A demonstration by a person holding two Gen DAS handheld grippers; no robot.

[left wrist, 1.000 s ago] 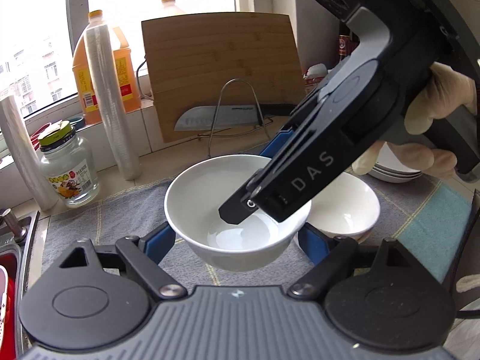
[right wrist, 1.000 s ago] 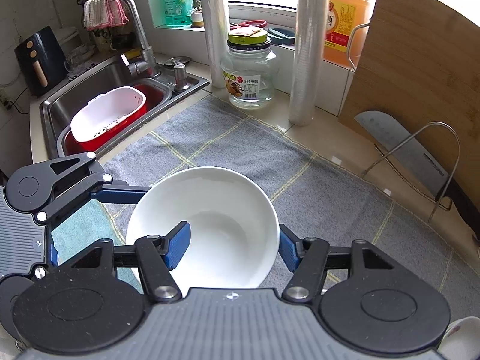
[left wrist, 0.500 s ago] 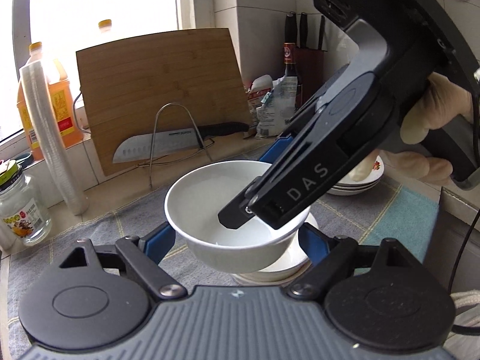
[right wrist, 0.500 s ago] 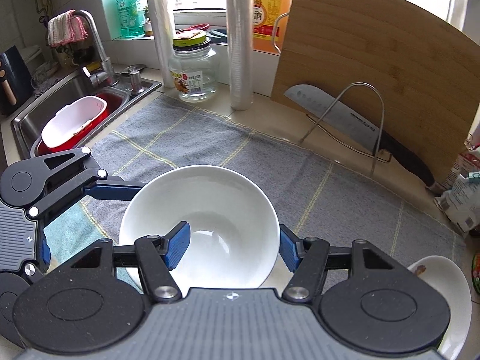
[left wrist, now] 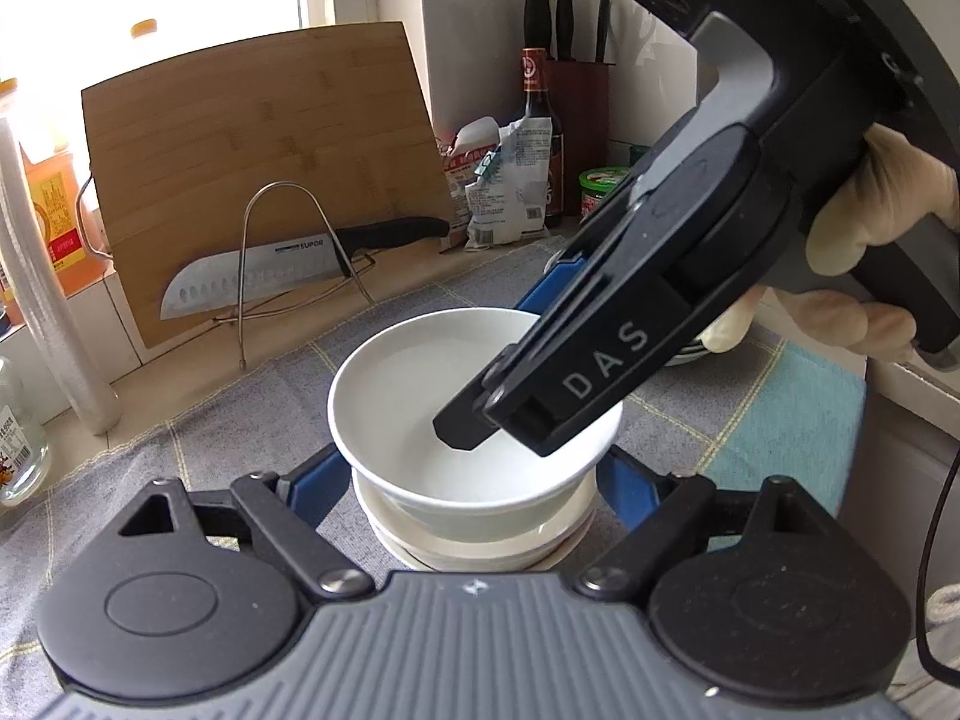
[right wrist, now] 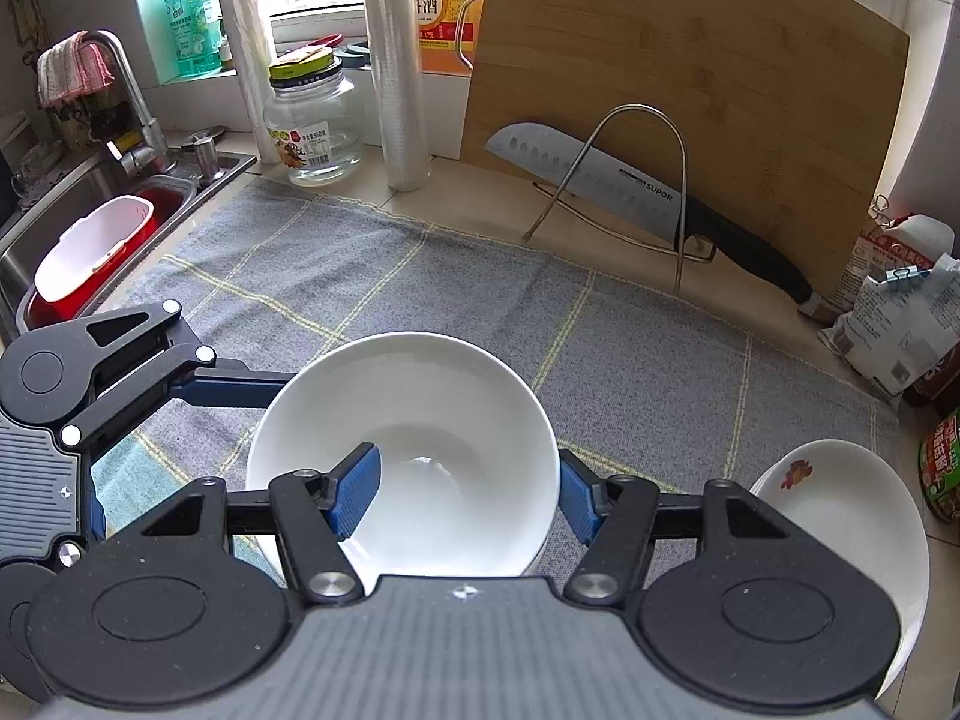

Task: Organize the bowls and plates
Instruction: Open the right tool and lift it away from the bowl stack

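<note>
A plain white bowl [left wrist: 420, 396] hangs just over a stack of white dishes [left wrist: 474, 546] on the grey cloth. Whether it touches the stack cannot be told. My left gripper [left wrist: 471, 486] is shut on the bowl, one blue finger on each side of it. My right gripper [right wrist: 465, 492] comes in from the right and is shut on the bowl's wall, with one finger inside and one outside. A gloved hand [left wrist: 876, 210] holds it. A small white plate with a red pattern [right wrist: 840, 516] tops a pile at the right.
A bamboo cutting board [right wrist: 690, 90] leans at the back, behind a knife [right wrist: 600, 180] in a wire rack. The sink [right wrist: 90, 228] with a red-and-white basin lies to the left. A jar [right wrist: 315, 126], film rolls, bottles and food packets [left wrist: 510, 180] line the counter's back and corner.
Both grippers carried the bowl to the right along the cloth, away from the sink. It went from beside the other white dish to directly above it, and lower.
</note>
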